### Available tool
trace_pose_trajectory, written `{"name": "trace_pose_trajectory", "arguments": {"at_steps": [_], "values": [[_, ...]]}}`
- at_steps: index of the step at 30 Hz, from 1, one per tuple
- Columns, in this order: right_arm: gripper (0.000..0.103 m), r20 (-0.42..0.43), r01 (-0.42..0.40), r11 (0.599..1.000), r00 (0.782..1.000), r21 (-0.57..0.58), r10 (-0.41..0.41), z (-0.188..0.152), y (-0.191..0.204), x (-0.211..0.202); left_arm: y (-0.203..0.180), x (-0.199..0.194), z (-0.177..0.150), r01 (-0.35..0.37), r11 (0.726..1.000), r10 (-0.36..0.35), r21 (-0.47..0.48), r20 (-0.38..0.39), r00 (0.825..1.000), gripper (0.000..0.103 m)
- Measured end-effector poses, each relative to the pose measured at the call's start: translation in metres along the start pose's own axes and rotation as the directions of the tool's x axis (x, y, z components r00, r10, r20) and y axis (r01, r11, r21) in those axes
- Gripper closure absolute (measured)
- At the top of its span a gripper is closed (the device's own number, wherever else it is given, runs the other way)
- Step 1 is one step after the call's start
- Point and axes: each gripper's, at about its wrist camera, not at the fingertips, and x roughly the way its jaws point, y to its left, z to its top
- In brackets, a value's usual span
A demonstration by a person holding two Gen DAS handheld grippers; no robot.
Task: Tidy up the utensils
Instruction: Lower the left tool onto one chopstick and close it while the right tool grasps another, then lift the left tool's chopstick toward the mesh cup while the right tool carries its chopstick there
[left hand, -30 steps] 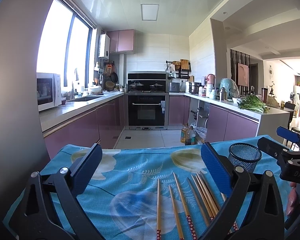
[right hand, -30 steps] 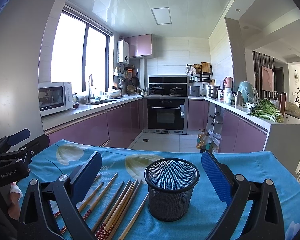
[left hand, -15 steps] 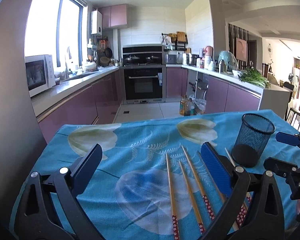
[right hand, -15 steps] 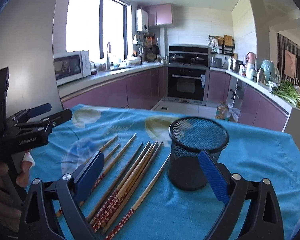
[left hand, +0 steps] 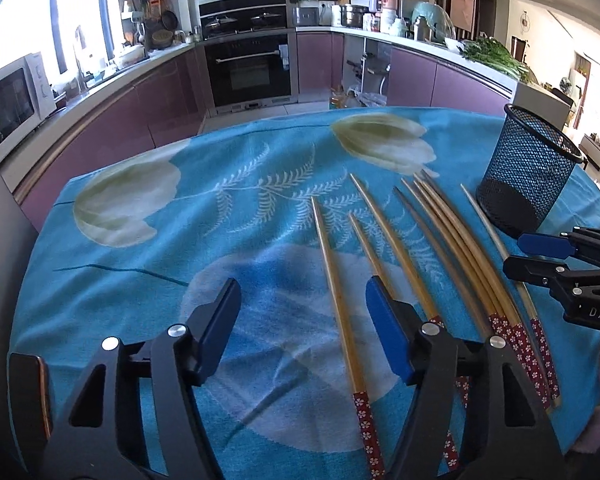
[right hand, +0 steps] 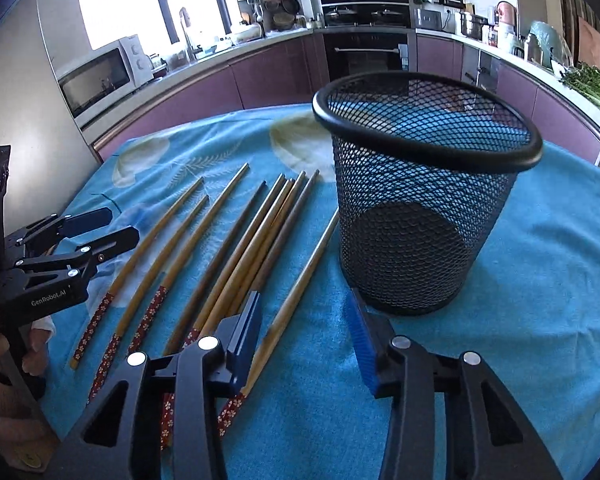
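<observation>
Blue flowered cloth (left hand: 148,248) was spread over the table. The left gripper (left hand: 300,320) was held with jaws apart and nothing between them, low over the cloth. Bamboo chopsticks (left hand: 452,248) were laid side by side, fanned, just right of it. The black mesh cup (right hand: 420,200) was stood upright beside them. The right gripper (right hand: 304,332) was likewise spread, empty, before the cup.

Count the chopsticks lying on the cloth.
9 chopsticks: four lie spread on the left, four bunched in the middle, one alone beside the mesh cup. The bunch may hide another.
</observation>
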Motion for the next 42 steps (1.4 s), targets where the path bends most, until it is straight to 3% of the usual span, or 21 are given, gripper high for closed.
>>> {"name": "trace_pose_trajectory", "arguments": {"at_steps": [3,5,6,8,12,14,22,29,36,42], "values": [[0.061,-0.009,0.011,1.000,1.000,-0.012,-0.011,0.003,0.002,0.002,-0.006,0.010,0.003,0.027,1.000,-0.027,0.011,-0.033,0.999,0.046],[0.063,-0.011,0.015,1.000,1.000,-0.016,-0.015,0.005,0.004,0.005,-0.010,0.019,0.005,0.047,0.999,-0.046,0.008,-0.066,0.997,0.055],[0.065,-0.012,0.016,1.000,1.000,-0.021,-0.017,0.005,0.005,0.005,-0.012,0.023,0.005,0.054,0.999,-0.053,0.004,-0.083,0.995,0.062],[0.070,-0.013,0.018,1.000,1.000,-0.022,-0.019,0.007,0.005,0.008,-0.015,0.026,0.008,0.060,0.998,-0.059,0.002,-0.082,0.995,0.064],[0.090,-0.029,-0.030,1.000,0.999,0.006,0.030,0.008,0.001,0.008,-0.015,0.031,0.012,0.084,0.996,-0.086,-0.029,-0.085,0.993,0.084],[0.092,-0.031,-0.042,0.999,0.999,0.015,0.042,0.008,0.000,0.008,-0.015,0.033,0.013,0.100,0.994,-0.104,-0.052,-0.087,0.991,0.093],[0.097,-0.007,-0.098,0.995,0.995,0.024,0.098,0.007,-0.003,-0.005,-0.009,0.023,0.010,0.128,0.986,-0.136,-0.104,-0.079,0.988,0.096],[0.097,0.077,-0.133,0.991,0.988,-0.020,0.135,0.009,-0.003,-0.039,-0.006,-0.008,0.019,0.188,0.977,-0.191,-0.101,-0.019,0.981,0.096],[0.097,0.191,-0.158,0.986,0.968,-0.044,0.164,0.010,-0.007,-0.080,-0.008,-0.057,0.036,0.293,0.954,-0.287,-0.060,0.088,0.954,0.096],[0.097,0.279,-0.188,0.981,0.940,-0.052,0.195,0.018,-0.008,-0.109,-0.013,-0.098,0.051,0.343,0.939,-0.334,-0.025,0.166,0.928,0.096]]}}
